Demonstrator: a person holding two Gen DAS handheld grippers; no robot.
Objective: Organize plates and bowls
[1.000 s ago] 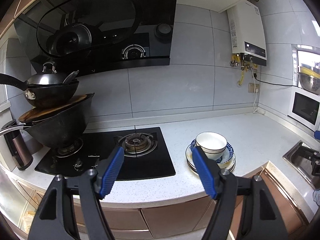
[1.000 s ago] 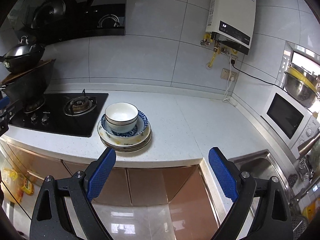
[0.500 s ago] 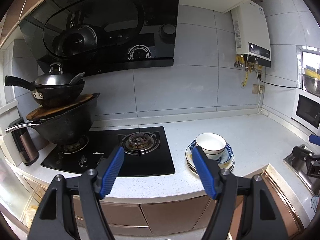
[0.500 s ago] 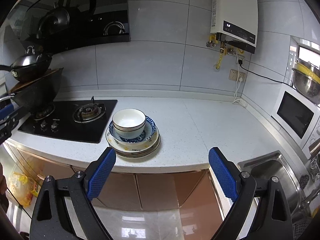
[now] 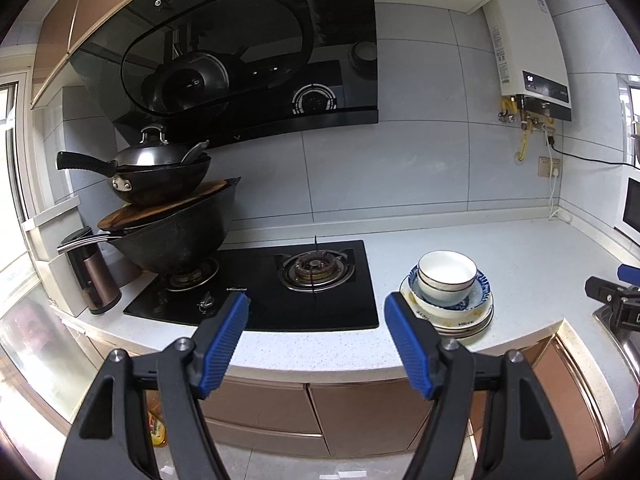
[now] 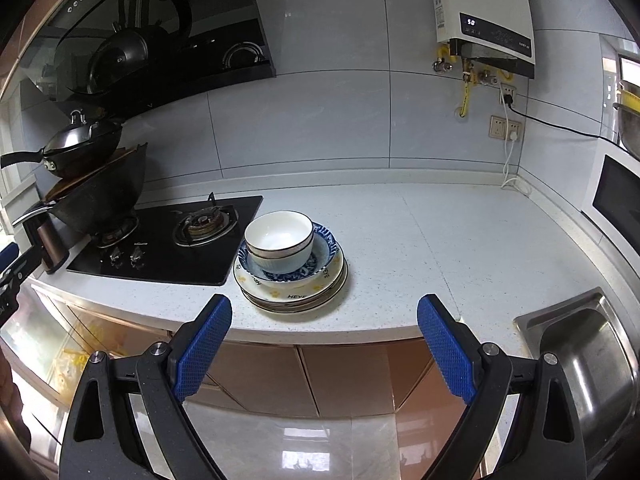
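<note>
On counter (image 6: pixel 400 240) | white bowl (image 6: pixel 279 240) atop stacked plates (image 6: pixel 292 294) | both hand-held grippers wide, empty

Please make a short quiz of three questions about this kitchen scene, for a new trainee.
1. True or false: the white bowl sits on top of the stack of plates.
2. Which is nearer to the stack: A) the gas hob or B) the sink?
3. Fill in: the left gripper and the right gripper are both ____ and hold nothing.

Key
1. True; it rests in the blue-patterned dish that tops the stack.
2. A; the hob's edge is right beside the stack.
3. open
</note>
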